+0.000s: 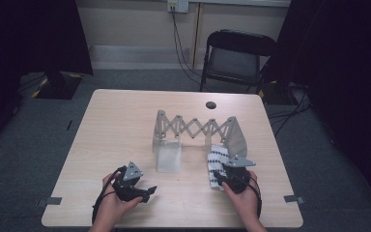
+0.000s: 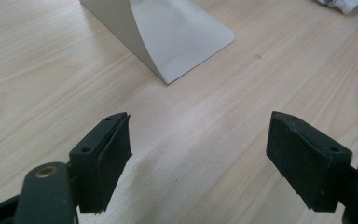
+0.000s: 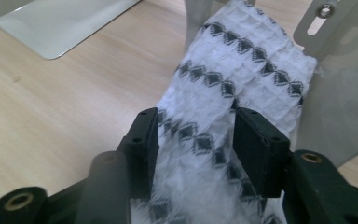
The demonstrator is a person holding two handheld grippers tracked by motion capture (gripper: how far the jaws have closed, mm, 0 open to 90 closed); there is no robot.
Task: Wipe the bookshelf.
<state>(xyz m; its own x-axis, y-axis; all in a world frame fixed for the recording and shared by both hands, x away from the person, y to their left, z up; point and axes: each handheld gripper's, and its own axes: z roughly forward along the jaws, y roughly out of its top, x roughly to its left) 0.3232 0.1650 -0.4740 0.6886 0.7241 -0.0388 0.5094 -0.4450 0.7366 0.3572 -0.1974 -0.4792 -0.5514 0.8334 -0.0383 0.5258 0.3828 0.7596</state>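
Right hand-held gripper over patterned cloth at the rack's right foot; left one idle.

The right hand-held gripper (image 3: 193, 140) stands half-open, jaws straddling the white waffle-weave cloth with black diamond bands (image 3: 242, 60) without visibly pinching it, likely a release or re-grip. The cloth lies against the right foot of the grey metal scissor-lattice rack (image 1: 195, 128). The left hand-held gripper (image 2: 198, 158), wide and empty, rests over the pale wooden worktop (image 1: 121, 125), presumably waiting.

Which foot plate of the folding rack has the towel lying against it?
The right foot plate, by the right tool: the white towel with black diamonds lies against it. The left foot plate is bare.
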